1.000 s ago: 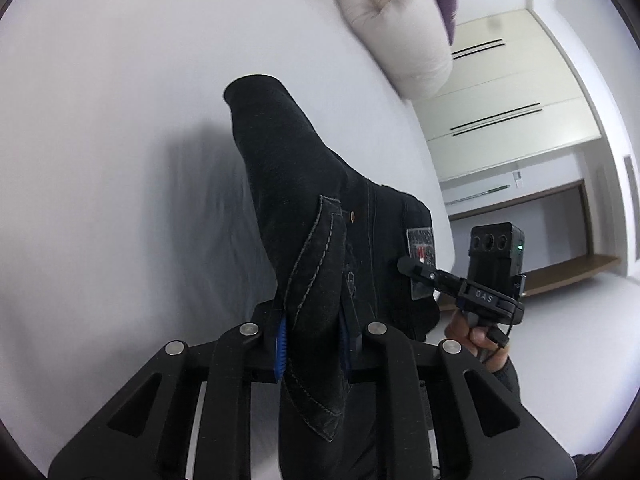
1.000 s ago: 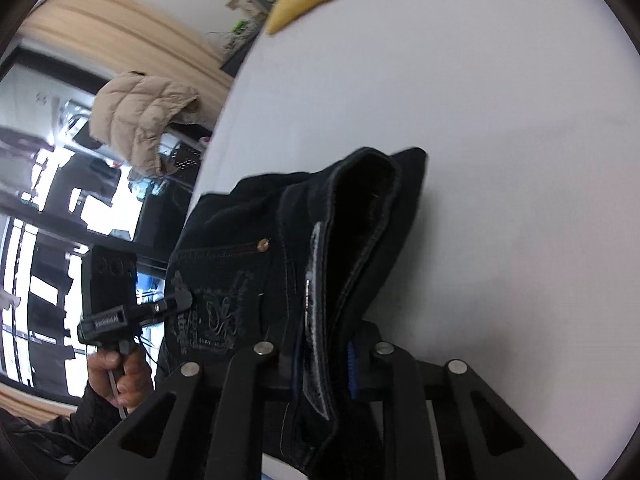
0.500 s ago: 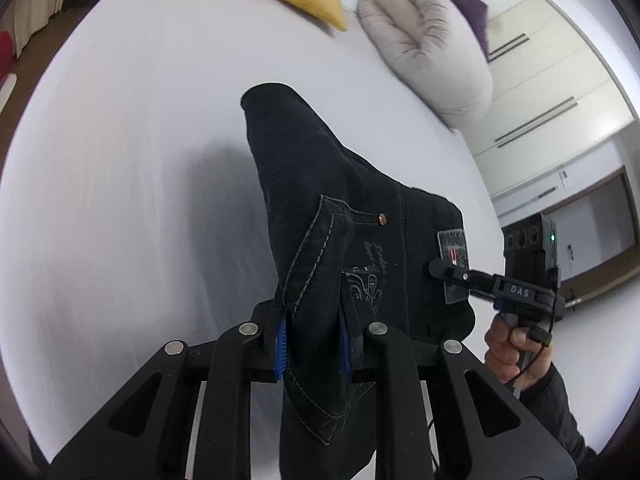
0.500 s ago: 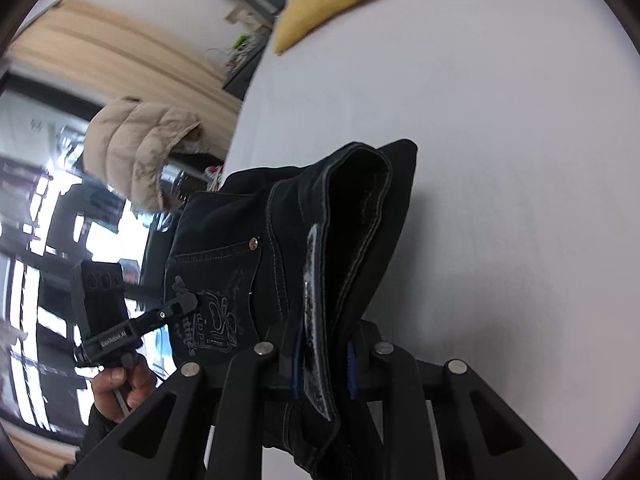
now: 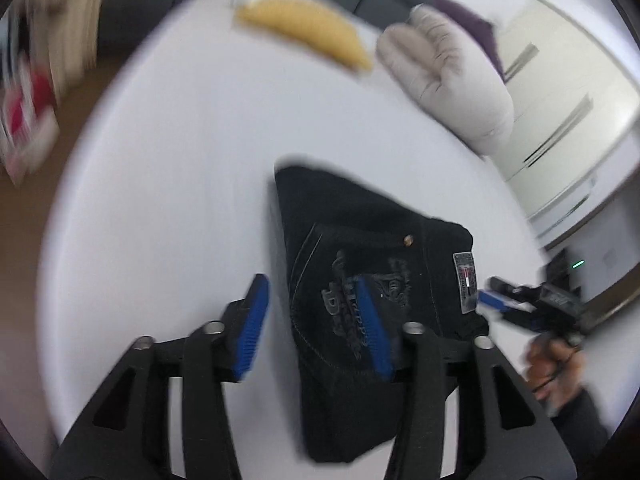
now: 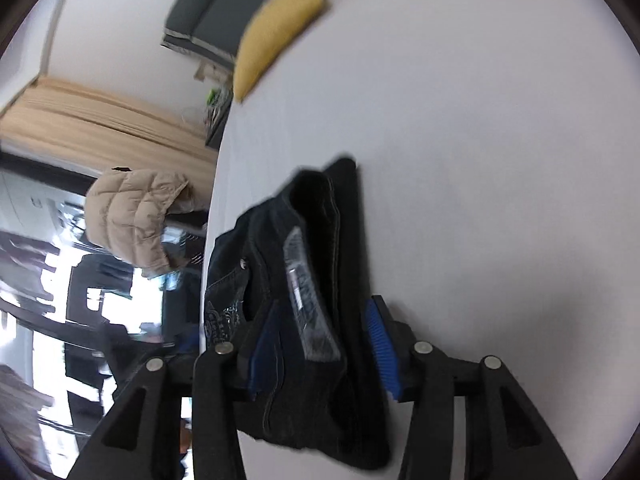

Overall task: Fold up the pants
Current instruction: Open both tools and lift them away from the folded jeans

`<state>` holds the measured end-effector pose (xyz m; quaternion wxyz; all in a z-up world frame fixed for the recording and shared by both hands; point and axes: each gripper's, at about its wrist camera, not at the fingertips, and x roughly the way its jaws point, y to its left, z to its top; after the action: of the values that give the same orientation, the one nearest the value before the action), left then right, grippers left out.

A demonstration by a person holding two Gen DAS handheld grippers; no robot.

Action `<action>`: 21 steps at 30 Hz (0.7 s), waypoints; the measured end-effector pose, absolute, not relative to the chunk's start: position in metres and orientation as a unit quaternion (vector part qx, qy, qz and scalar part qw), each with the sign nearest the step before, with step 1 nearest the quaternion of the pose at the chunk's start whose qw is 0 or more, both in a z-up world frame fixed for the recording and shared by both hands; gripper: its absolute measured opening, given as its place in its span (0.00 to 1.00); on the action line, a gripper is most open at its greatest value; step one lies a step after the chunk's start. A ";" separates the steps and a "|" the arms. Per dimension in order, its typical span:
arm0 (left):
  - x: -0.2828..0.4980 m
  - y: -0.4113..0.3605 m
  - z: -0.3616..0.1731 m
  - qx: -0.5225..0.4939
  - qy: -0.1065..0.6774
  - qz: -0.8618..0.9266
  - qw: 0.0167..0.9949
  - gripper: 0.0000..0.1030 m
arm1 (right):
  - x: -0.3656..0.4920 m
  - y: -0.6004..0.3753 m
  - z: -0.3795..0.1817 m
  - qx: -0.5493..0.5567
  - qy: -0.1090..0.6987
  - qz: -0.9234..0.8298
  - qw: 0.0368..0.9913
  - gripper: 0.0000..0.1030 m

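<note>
The black jeans (image 5: 360, 272) lie folded in a bundle on the white bed (image 5: 180, 160), back pocket and waist label facing up. My left gripper (image 5: 312, 312) is open, its blue pads spread, with the bundle's left edge lying between them. In the right wrist view the jeans (image 6: 320, 264) show at the waist end, and my right gripper (image 6: 324, 340) is open, its blue pads spread on either side of the cloth. The right gripper also shows in the left wrist view (image 5: 496, 300), at the waist label. Both views are blurred by motion.
A yellow cushion (image 5: 304, 36) and a beige puffy pillow (image 5: 444, 80) lie at the far end of the bed. White wardrobe doors (image 5: 560, 112) stand on the right. A beige down jacket (image 6: 132, 216) hangs beyond the bed's left edge (image 6: 212, 240).
Both grippers have opened and let go of the jeans, which now lie on the bed. Both grippers have drawn back, and the views take in more of the bed.
</note>
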<state>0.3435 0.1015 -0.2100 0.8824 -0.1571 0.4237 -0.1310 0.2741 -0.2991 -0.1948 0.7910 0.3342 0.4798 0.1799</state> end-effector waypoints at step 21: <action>0.015 0.036 0.026 0.006 0.137 0.024 0.990 1.00 | 0.003 -0.211 0.106 0.015 0.071 0.033 0.997 1.00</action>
<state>0.0151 0.0362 0.0261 0.9903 0.0059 0.1368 0.0236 0.0034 -0.2109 0.1057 0.9968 0.0154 0.0708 0.0328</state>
